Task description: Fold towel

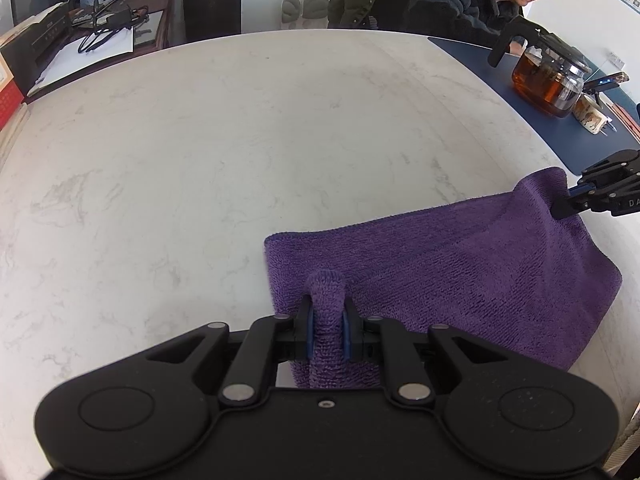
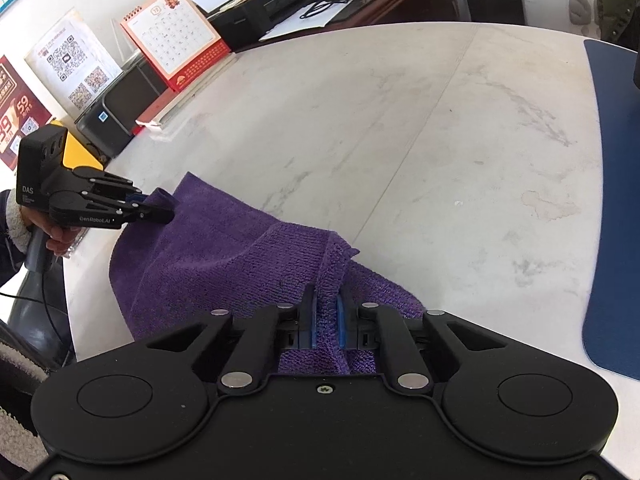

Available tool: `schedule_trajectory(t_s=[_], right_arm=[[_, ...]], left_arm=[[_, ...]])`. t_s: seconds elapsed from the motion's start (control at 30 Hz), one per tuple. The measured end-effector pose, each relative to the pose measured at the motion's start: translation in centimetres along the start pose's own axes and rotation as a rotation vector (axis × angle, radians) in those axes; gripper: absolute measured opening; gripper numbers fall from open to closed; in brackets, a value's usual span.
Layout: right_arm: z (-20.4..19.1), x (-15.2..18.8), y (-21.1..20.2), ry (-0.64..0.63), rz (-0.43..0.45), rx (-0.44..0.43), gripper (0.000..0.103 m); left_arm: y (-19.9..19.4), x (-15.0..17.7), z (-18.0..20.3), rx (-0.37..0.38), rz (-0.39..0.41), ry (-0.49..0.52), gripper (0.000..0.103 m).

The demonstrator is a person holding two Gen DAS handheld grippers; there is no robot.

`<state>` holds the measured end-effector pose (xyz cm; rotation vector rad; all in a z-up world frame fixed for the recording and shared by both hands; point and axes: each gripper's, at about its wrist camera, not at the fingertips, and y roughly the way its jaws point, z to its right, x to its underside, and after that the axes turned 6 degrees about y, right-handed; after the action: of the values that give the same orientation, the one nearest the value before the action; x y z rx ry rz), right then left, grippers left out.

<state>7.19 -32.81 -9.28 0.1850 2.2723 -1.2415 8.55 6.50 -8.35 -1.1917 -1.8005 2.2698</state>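
- Left black two-finger gripper [image 1: 327, 322] up close in its own wrist view, blue-padded fingers [image 1: 309, 330] pinched narrow on a bunched corner of the purple terry-cloth towel [image 1: 460, 276], little nub of fabric poking up between the pads
- Right black two-finger gripper [image 2: 326, 314] same deal in its own view, blue pads clamped tight on another bunched bit of towel edge, a ridge of cloth running up and away from the tips
- Towel lying near the front edge of the pale marble-look round table [image 1: 240, 152], partly draped and wrinkled, looks doubled over with one layer sagging between the two grips; part of it hanging off the near rim in the right wrist view
- From the left wrist view, right gripper coming in from the right edge, nipping a raised corner of the towel
- From the right wrist view, left gripper off to the left with a hand [image 2: 56, 236] around its handle, fuzzy cuff on the sleeve, a cable trailing down below
- Further out on the right, a dark blue desk mat [image 1: 560, 120] on the table with a glass teapot of brown tea, black lid and handle [image 1: 548, 80], sitting on it
- Far side of the table, a seated person in a dark fleece jacket [image 1: 452, 4]
- Way back on the left, a red-and-white desk calendar [image 2: 176, 36] and a black printer [image 2: 276, 4]
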Motion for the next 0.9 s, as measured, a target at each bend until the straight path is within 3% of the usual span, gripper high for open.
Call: schedule_trajectory(t_s=[0.3,0.9], right_arm=[[-0.4,0.4,-1.1,0.076,0.038,-0.051,0.004],[-4.1,3.3,-7.0,0.175,0.182,-0.062,0.004]], left_arm=[[-0.6,0.6,-0.4,0.018,0.035,-0.035,0.007],[-5.6,0.3,-0.8,0.096,0.224,-0.113,0.004]])
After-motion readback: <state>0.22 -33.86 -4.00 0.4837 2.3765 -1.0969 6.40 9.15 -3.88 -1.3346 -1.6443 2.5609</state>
